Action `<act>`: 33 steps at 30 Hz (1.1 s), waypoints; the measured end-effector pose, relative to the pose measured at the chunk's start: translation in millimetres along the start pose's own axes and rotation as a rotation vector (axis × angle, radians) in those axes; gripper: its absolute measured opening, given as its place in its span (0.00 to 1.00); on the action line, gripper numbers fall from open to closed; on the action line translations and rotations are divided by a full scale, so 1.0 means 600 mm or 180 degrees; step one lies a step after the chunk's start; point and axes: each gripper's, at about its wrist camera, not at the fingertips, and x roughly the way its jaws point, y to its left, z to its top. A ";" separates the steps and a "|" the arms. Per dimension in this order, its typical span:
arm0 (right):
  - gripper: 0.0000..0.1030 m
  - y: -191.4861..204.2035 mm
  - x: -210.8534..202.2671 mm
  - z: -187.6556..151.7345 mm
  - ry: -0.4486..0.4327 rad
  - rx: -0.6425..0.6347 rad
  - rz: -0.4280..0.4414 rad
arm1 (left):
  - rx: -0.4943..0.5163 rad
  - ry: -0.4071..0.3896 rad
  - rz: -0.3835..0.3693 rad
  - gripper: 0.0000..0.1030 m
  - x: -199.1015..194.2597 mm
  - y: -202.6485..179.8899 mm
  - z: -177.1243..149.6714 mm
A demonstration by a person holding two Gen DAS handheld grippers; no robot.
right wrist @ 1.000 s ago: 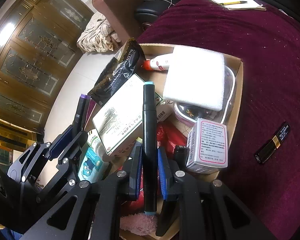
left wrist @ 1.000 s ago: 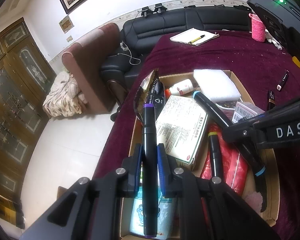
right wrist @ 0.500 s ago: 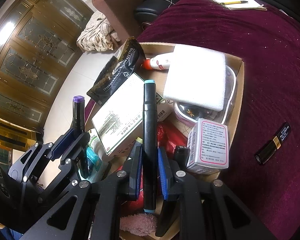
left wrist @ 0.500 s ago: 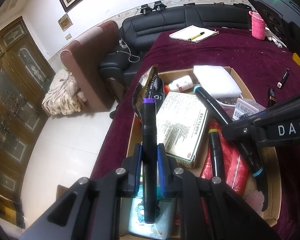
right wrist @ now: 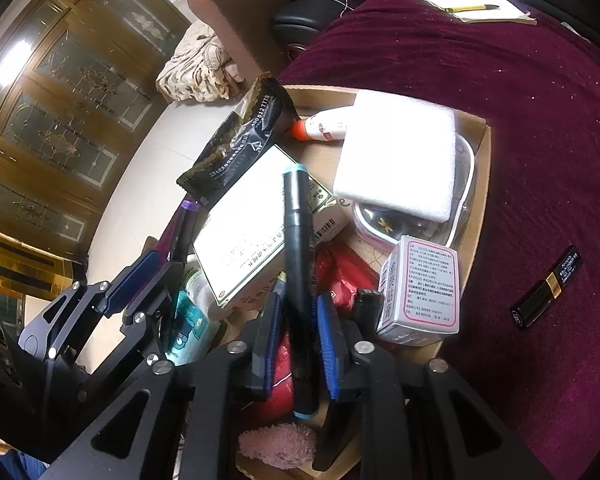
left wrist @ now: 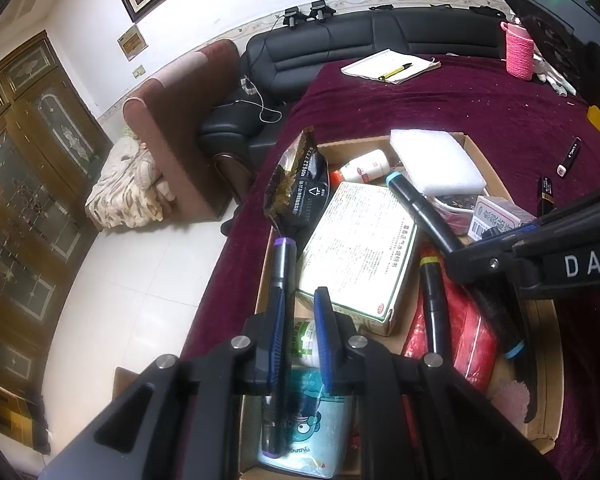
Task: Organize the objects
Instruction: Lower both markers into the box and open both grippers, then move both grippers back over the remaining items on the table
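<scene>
The right claw (right wrist: 298, 320) has just been opening; the teal marker (right wrist: 296, 240) lies loose between its jaws, over the box (right wrist: 483, 184). The marker leans on a carton (right wrist: 240, 236) and may roll off. The left claw (left wrist: 300, 296) is closed narrow beside the purple marker (left wrist: 284, 264); I cannot tell if it grips.

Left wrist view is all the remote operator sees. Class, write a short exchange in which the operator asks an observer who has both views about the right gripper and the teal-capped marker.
Operator: Is the right gripper clamped on the teal-capped marker?
Observer: No. The right gripper has just been opening. The teal-capped marker lies between its pads, with a sliver of gap on each side.
Operator: Is anything hidden beside that marker?
Observer: Yes. A pale item with a barcode pokes out from under the large white box.
</scene>
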 end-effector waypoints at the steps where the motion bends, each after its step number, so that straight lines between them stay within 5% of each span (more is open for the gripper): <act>1: 0.30 0.001 -0.001 0.000 -0.0004 0.0002 -0.0003 | -0.0003 0.0003 -0.0002 0.14 0.000 0.000 0.001; 14: 0.59 0.056 -0.056 -0.009 -0.0408 -0.0559 -0.0610 | -0.0222 -0.0014 -0.0114 0.29 -0.013 0.019 0.000; 23: 0.64 0.050 -0.091 -0.019 -0.0584 -0.0640 -0.0885 | -0.0351 -0.0075 -0.0198 0.41 -0.025 0.020 0.006; 33: 0.64 0.037 -0.133 -0.046 -0.0752 -0.0673 -0.1079 | -0.0318 -0.0180 -0.0236 0.42 -0.045 -0.003 0.020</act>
